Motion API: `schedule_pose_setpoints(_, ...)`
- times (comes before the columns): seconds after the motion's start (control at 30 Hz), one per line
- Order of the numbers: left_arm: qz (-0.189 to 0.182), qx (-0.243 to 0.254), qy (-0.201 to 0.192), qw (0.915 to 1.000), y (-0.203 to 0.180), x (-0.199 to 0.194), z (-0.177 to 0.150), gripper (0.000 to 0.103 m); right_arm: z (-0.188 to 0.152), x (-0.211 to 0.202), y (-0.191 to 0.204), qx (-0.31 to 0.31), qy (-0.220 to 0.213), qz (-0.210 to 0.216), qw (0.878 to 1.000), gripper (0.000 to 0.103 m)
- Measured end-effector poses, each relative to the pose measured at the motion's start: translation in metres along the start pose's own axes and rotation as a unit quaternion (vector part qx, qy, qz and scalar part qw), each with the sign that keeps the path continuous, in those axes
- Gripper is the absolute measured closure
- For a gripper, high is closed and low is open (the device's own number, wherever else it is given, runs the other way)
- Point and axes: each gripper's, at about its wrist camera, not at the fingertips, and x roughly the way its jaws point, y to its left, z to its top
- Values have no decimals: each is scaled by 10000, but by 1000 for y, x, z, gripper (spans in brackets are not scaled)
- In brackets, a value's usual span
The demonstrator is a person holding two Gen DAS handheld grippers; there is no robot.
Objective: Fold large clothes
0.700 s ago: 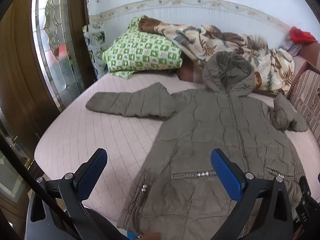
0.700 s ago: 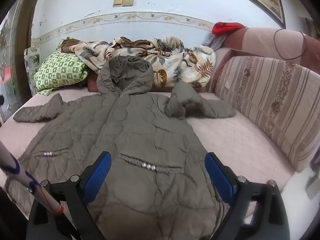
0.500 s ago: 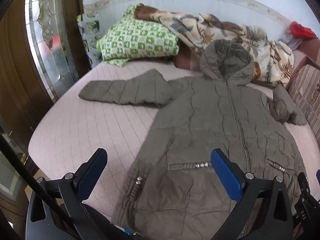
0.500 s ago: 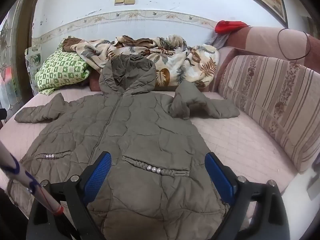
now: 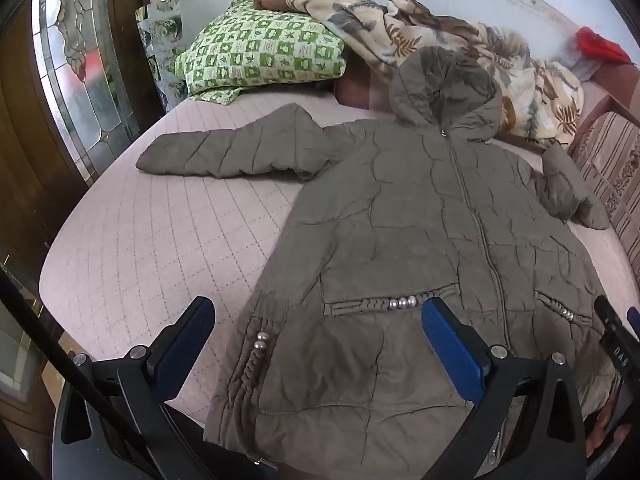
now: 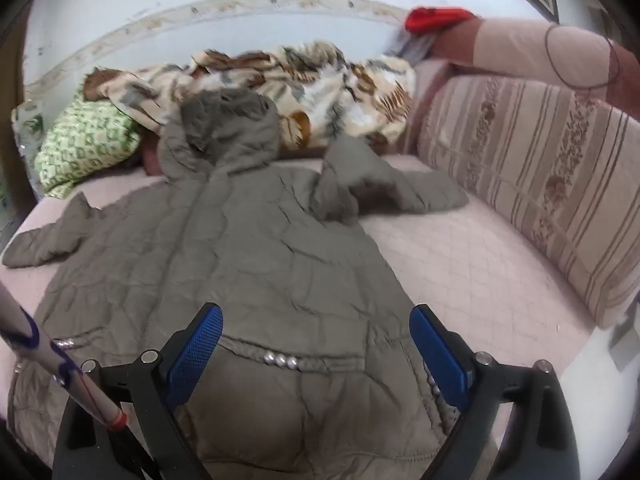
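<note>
Item: one olive-grey quilted hooded coat (image 5: 420, 220), spread front-up on the pink quilted bed (image 5: 160, 232), zip closed. Its long axis runs straight away from us, hem nearest, hood (image 5: 444, 80) far against the leaf-print blanket (image 5: 460, 40). We hold the left gripper (image 5: 316, 340) over the hem's left corner and the right gripper (image 6: 316, 344) over its right half, both sets of jaws spread wide and grasping nothing. The left sleeve (image 5: 228, 152) lies straight out sideways, nearer our left hand; the right sleeve (image 6: 384, 184) is crumpled near the striped cushion (image 6: 540, 184). Fabric: puffy, matte, softly creased, with beaded pocket trim (image 5: 400, 303). Also present: green checked pillow (image 5: 260, 60). We judge the sleeves want folding inward first.
</note>
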Motion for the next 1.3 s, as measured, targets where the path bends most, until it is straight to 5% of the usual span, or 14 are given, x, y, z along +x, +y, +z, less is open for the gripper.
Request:
schedule_pose_setpoints(0.8, 348, 450, 815, 9950, -13, 84, -44, 0, -28, 9, 9, -254, 488, -260, 9981, 6)
schedule_pose_setpoints(1.3, 596, 753, 714, 9928, -21, 95, -52, 0, -29, 11, 10, -229, 523, -249, 9981, 6)
